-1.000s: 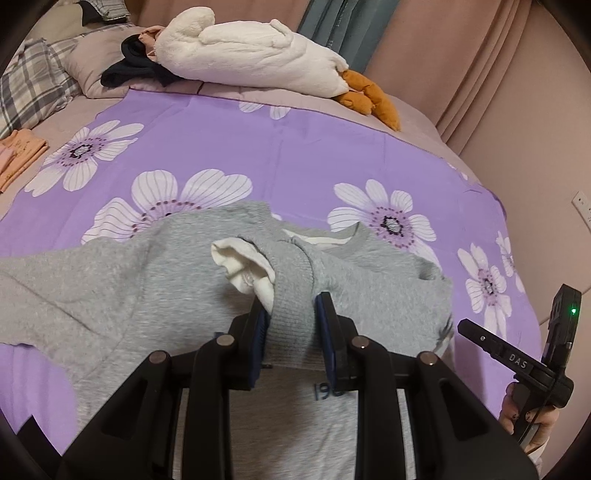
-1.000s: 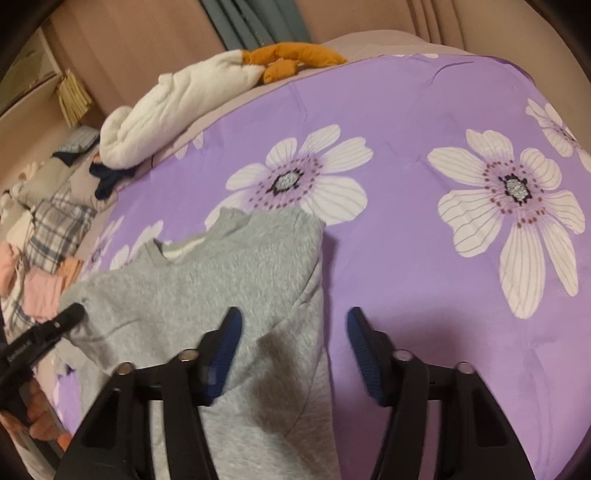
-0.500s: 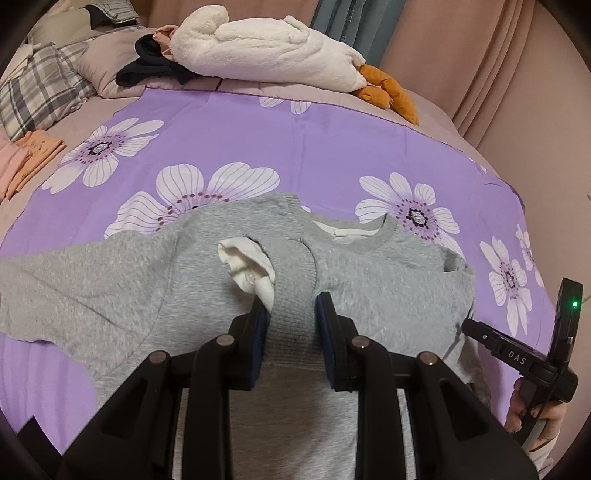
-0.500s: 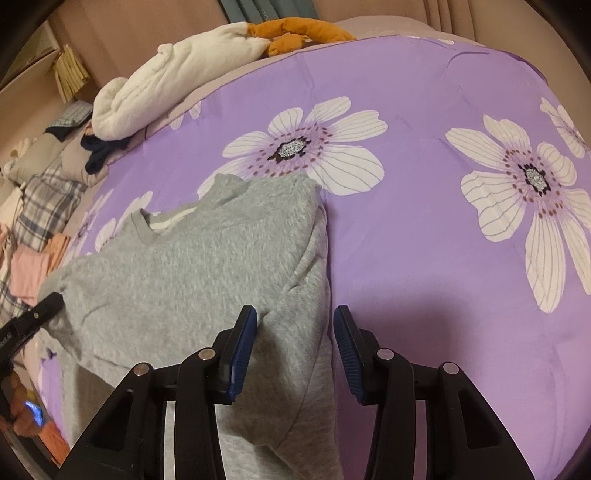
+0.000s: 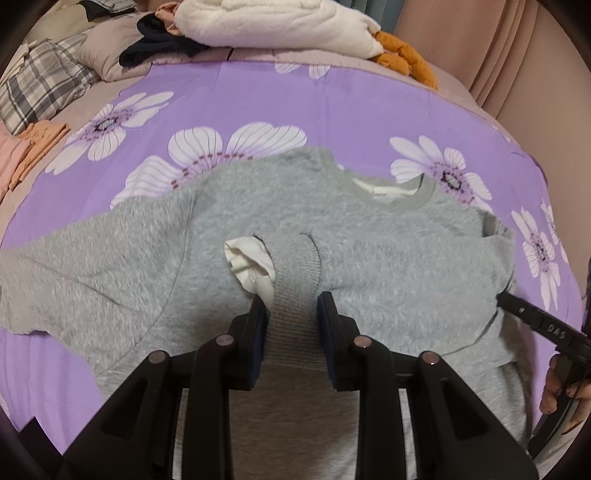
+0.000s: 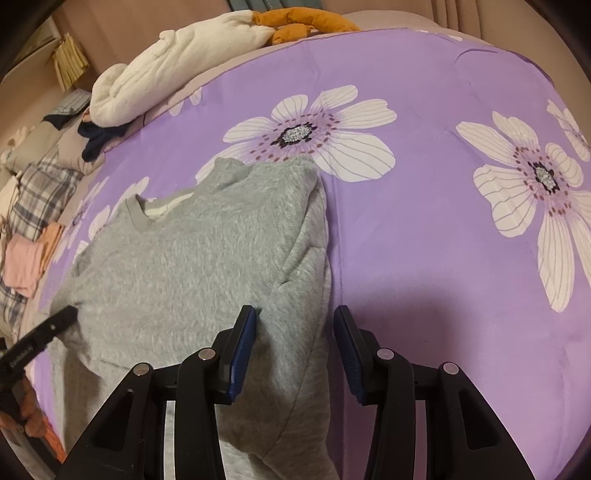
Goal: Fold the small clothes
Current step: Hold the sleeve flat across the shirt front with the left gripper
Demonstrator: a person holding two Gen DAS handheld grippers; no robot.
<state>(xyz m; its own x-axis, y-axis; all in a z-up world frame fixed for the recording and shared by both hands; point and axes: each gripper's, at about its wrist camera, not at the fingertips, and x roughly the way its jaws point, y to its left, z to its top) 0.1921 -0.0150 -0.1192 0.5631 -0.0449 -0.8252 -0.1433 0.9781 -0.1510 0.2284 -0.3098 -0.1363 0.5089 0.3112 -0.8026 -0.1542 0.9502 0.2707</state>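
1. Just now the left hand-held gripper [image 5: 291, 314] had come lower over the grey sweatshirt [image 5: 388, 266], its jaws nearly closed and pinching the ribbed cuff [image 5: 293, 280] of a sleeve that was drawn in across the chest, a white lining [image 5: 247, 266] poking out beside it.
2. Meanwhile the right hand-held gripper [image 6: 291, 332] had narrowed from a wide gape to about half open; the folded right edge of the sweatshirt [image 6: 207, 258] lay between its pads, the left pad touching cloth and the right one clear of it, so I would not call that a grip.
3. To my eye that meant the right sleeve was being laid down over the body, while the left sleeve [image 5: 74, 269] stretched out flat, not yet folded.
4. Underneath, the sweatshirt lay near the front of a bed [image 6: 424, 229] covered in a purple quilt with large white flowers.
5. Farther off, a cream plush toy [image 5: 280, 22] with orange feet rested along the far edge, with dark clothing next to it.
6. Over on the left sat plaid fabric [image 5: 40, 85] and a small stack of peach garments [image 5: 33, 147]; pink curtains hung behind.
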